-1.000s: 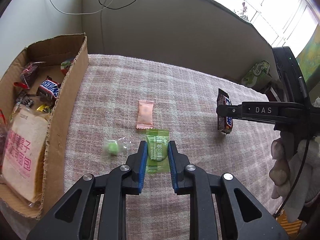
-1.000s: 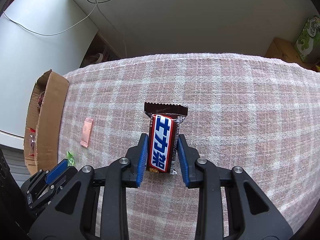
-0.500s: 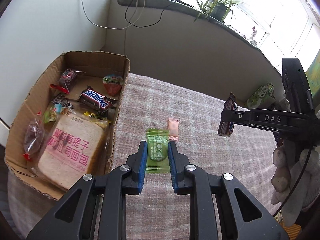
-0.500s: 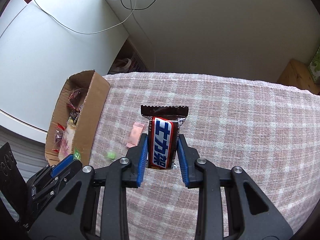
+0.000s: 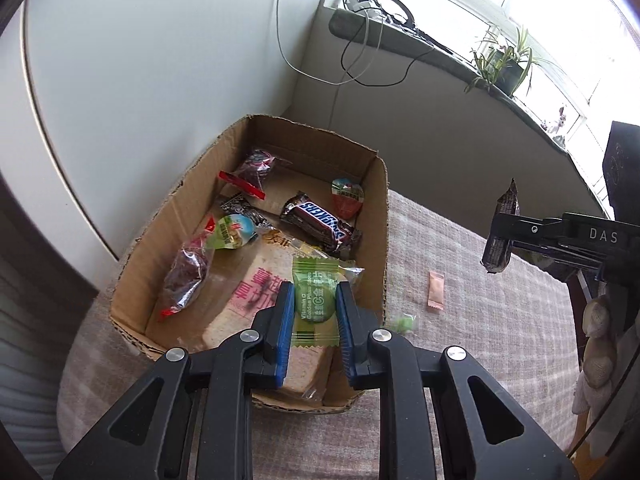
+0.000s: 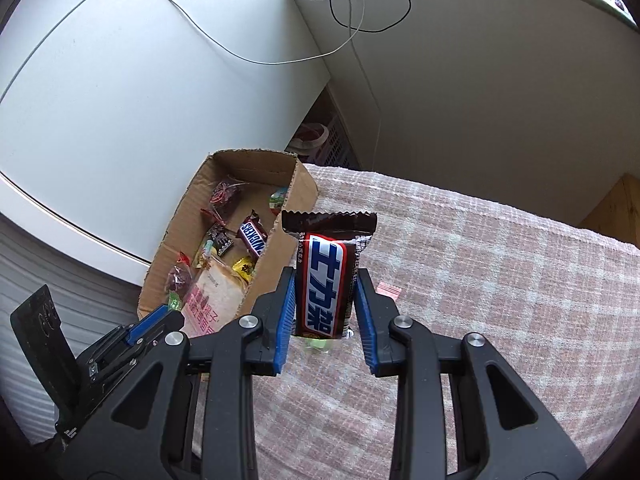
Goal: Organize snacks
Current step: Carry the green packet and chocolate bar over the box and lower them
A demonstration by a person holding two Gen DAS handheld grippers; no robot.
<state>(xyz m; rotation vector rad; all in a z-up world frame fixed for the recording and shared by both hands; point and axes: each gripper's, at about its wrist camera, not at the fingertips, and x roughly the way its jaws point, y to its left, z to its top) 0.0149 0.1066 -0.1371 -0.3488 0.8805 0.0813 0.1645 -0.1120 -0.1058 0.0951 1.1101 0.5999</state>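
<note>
The left gripper (image 5: 311,309) with blue ribbed pads was clamped on a flat green plastic candy wrapper (image 5: 314,300) with crimped ends, held above the near part of an open brown corrugated cardboard box (image 5: 382,240). Inside the box lay a glossy brown chocolate bar (image 5: 320,222) and a soft bagged bread slice (image 5: 244,304). The right gripper (image 6: 325,298) squeezed a shiny brown bar wrapper with a blue-and-white label (image 6: 326,276), upright, over the pink woven checked tablecloth (image 6: 480,280), just beside the box. A small pink sachet (image 5: 436,292) lay flat on the cloth.
</note>
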